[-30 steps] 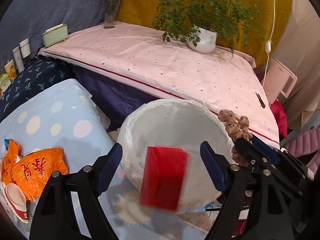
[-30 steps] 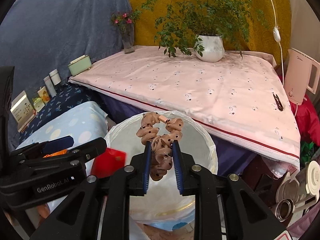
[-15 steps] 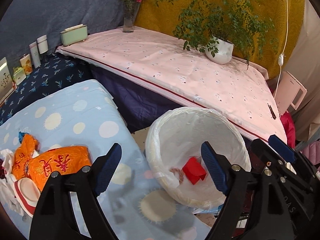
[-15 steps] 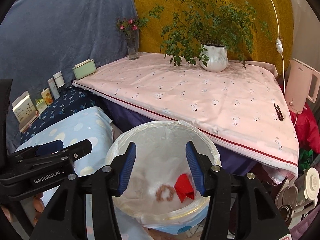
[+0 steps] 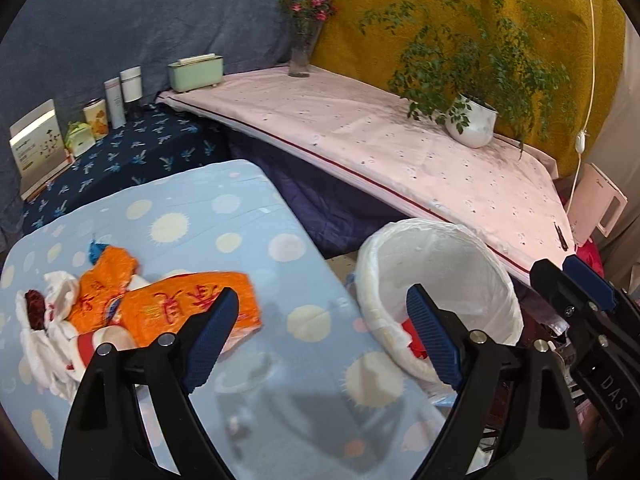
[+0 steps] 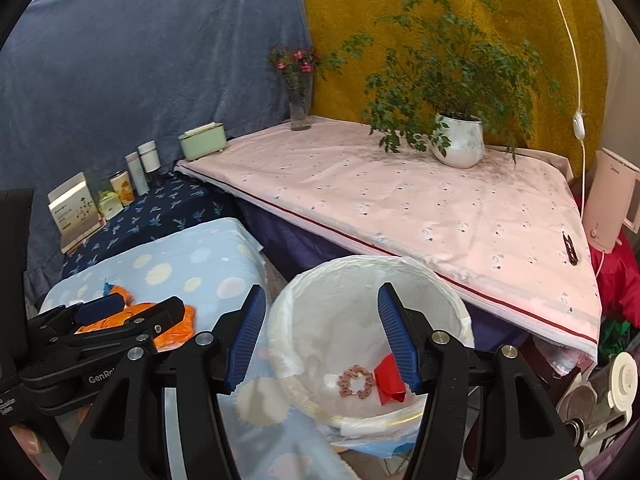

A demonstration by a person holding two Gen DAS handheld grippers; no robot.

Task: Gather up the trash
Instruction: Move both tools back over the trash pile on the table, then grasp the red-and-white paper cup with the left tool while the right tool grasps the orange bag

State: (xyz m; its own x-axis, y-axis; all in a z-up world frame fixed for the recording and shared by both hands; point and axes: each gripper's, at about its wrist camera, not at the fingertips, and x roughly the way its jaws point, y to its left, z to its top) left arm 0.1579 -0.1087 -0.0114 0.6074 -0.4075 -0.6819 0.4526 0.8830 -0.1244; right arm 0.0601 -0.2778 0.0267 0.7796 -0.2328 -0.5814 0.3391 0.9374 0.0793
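A white-lined trash bin stands on the floor beside the light blue dotted cover. Inside it lie a red packet and a brown beaded ring. My right gripper hangs above the bin, its jaws opening with nothing between them. My left gripper is over the cover's edge, jaws also opening and empty. On the cover, left of the left gripper, lie orange wrappers, crumpled white paper and a dark red scrap. The left gripper's body shows in the right wrist view.
A pink-covered table carries a potted plant, a flower vase, a green box and a black clip. A pink kettle stands at right. Small boxes and bottles line the dark blue cover.
The red packet dropped from the left gripper and the beaded ring from the right gripper; both now lie in the bin. Both grippers opened wider and drew back leftward and up.
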